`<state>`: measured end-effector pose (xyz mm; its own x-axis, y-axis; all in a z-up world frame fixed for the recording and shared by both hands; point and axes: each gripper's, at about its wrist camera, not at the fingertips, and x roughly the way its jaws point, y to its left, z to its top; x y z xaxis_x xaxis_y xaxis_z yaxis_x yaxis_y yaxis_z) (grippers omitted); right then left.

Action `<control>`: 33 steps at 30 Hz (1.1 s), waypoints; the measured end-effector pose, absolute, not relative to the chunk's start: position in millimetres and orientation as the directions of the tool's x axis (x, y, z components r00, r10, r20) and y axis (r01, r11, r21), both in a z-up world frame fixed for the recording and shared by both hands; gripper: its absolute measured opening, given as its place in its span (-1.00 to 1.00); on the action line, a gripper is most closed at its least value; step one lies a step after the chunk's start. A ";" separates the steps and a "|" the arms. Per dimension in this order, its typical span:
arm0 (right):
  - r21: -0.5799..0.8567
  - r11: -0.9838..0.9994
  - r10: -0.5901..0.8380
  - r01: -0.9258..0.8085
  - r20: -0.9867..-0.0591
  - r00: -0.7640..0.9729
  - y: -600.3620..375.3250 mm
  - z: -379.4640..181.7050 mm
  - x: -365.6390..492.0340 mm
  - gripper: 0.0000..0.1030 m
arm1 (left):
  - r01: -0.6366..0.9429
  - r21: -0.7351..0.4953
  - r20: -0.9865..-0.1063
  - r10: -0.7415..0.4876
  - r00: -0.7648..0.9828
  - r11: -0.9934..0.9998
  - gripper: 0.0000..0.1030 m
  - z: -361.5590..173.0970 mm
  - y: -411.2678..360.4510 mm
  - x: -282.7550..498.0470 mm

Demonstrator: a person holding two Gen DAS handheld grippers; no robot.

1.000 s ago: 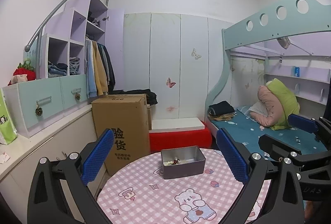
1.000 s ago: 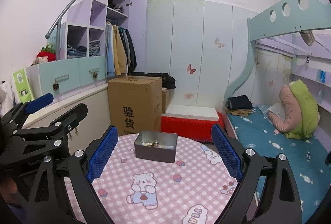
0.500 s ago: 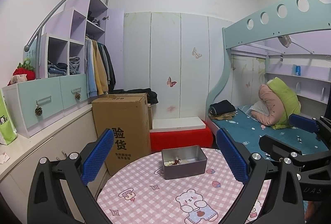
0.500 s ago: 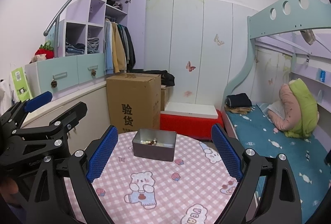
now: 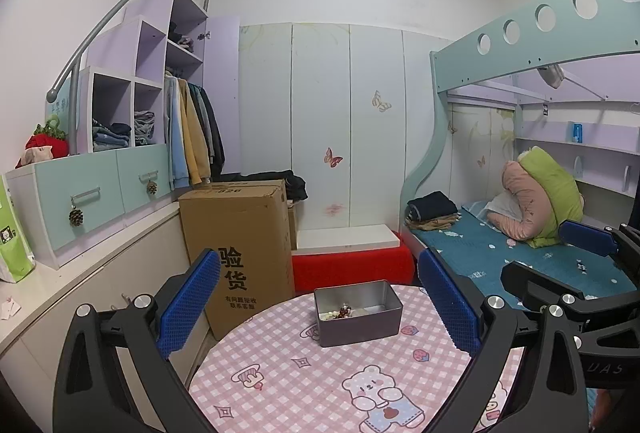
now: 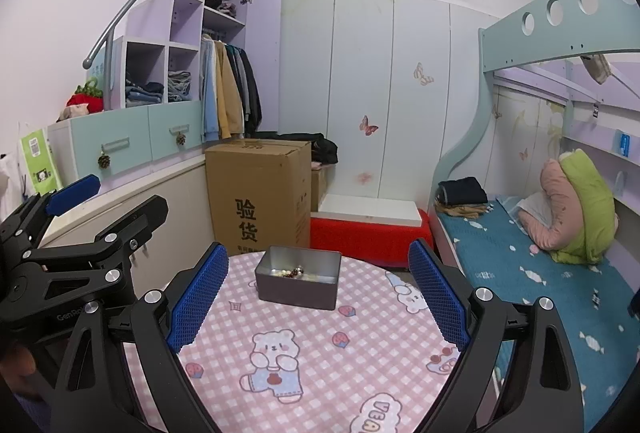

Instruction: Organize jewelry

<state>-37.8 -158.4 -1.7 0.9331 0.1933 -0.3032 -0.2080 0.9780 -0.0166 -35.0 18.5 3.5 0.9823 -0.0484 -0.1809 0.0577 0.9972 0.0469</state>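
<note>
A grey metal tin (image 5: 357, 313) stands near the far edge of a round table with a pink checked cloth (image 5: 304, 373). Beads and small jewelry pieces (image 5: 343, 311) lie inside it. The tin also shows in the right wrist view (image 6: 298, 278), with the jewelry (image 6: 294, 272) in it. My left gripper (image 5: 320, 303) is open and empty, held above the near side of the table. My right gripper (image 6: 318, 295) is open and empty beside it, also short of the tin. Each gripper shows at the edge of the other's view.
A tall cardboard box (image 5: 240, 249) stands just behind the table on the left. A red bench with a white top (image 5: 352, 257) is behind the tin. A bunk bed (image 5: 520, 253) is to the right, and a low counter with drawers (image 5: 80, 265) runs along the left.
Both grippers have shifted slightly; the tin sits a little further left in the right wrist view. Both stay open and empty.
</note>
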 end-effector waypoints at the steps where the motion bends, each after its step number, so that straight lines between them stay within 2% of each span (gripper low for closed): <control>1: -0.018 0.978 0.192 -0.207 -0.302 0.934 -158.2 -0.7 -38.0 0.72 | 0.058 0.047 -0.182 -0.048 0.982 0.997 0.86 3.5 18.5 -34.9; 33: -0.011 0.978 0.194 -0.208 -0.315 0.929 -158.9 -10.7 -35.6 0.72 | 0.058 0.049 -0.191 -0.048 0.980 0.997 0.86 0.8 19.3 -33.4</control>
<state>-35.6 -158.9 -10.7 0.9291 0.1937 -0.3150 -0.2075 0.9782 -0.0106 -33.4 19.3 0.8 0.9803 -0.0481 -0.1914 0.0585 0.9971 0.0488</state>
